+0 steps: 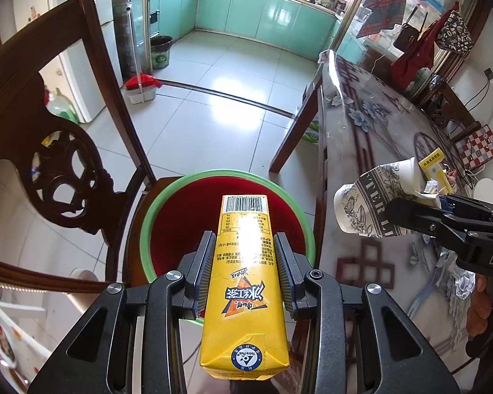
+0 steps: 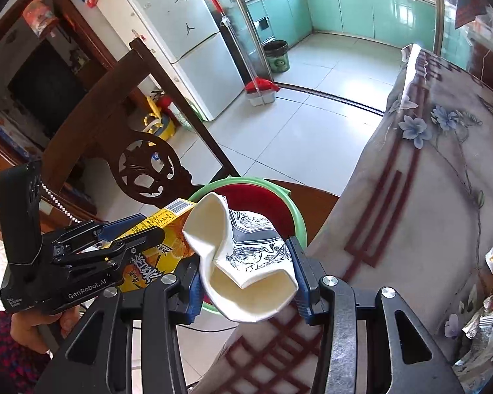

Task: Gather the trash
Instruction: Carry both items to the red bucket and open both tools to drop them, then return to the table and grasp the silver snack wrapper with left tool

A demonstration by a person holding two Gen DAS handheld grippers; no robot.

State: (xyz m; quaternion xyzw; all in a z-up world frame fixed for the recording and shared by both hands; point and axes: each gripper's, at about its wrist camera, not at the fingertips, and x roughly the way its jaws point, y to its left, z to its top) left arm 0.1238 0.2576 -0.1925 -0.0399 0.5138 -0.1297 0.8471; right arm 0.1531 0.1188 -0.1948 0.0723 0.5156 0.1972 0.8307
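My left gripper (image 1: 245,246) is shut on a yellow drink carton (image 1: 245,282), held lengthwise over a red basin with a green rim (image 1: 167,193) that sits on a dark wooden chair. My right gripper (image 2: 246,259) is shut on a crushed white paper cup (image 2: 243,262) with black line drawings, poised above the same basin (image 2: 276,207). In the left wrist view the cup (image 1: 368,203) and the right gripper (image 1: 410,210) hang at the right, over the table edge. In the right wrist view the left gripper (image 2: 141,236) and the carton (image 2: 161,246) show at the left.
The carved chair back (image 1: 65,164) rises left of the basin. A table with a flowered plastic cover (image 2: 427,180) stands to the right, with crumpled wrappers (image 2: 489,312) at its near right edge. White tiled floor (image 1: 220,98) stretches toward a kitchen with a dark bin (image 1: 161,51) and a mop.
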